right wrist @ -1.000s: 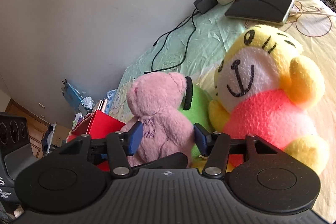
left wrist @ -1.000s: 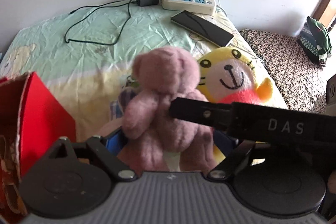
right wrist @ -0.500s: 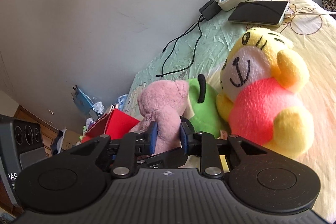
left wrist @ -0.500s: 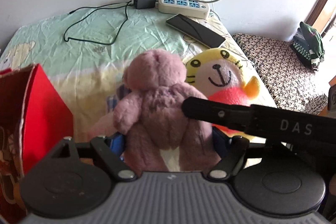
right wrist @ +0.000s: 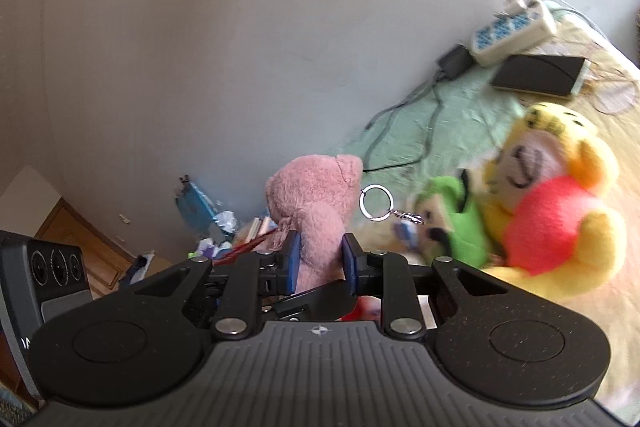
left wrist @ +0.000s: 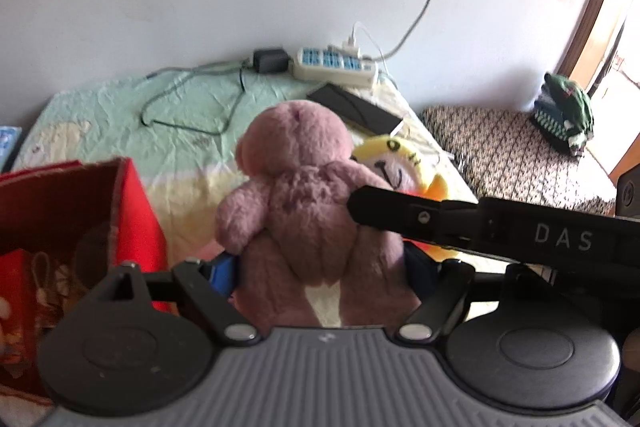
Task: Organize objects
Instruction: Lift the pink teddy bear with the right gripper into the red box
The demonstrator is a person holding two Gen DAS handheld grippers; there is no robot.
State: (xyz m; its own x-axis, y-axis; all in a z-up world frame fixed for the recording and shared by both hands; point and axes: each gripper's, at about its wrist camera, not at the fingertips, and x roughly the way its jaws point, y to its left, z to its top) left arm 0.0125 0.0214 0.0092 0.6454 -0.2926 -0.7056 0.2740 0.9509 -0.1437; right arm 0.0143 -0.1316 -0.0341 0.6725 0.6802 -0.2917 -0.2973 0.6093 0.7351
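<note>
A pink plush bear (left wrist: 308, 203) is lifted above the bed, held by both grippers. My right gripper (right wrist: 320, 265) is shut on the bear (right wrist: 316, 215); its black finger (left wrist: 404, 211) crosses the bear's side in the left wrist view. My left gripper (left wrist: 320, 271) has its blue pads against the bear's lower body. A yellow and red plush tiger (right wrist: 556, 211) and a green plush (right wrist: 460, 223) lie on the bed to the right. A metal key ring (right wrist: 376, 203) hangs beside the bear. A red open box (left wrist: 68, 219) stands at the left.
A white power strip (left wrist: 332, 65), a black adapter (left wrist: 270, 61) with cable and a dark phone (left wrist: 356, 107) lie at the bed's far end by the wall. A patterned seat (left wrist: 516, 151) with a green hat stands to the right.
The right gripper closed on the pink bear. Both grippers have lifted it up and toward the left, away from the yellow tiger and green plush. Both views now tilt upward.
</note>
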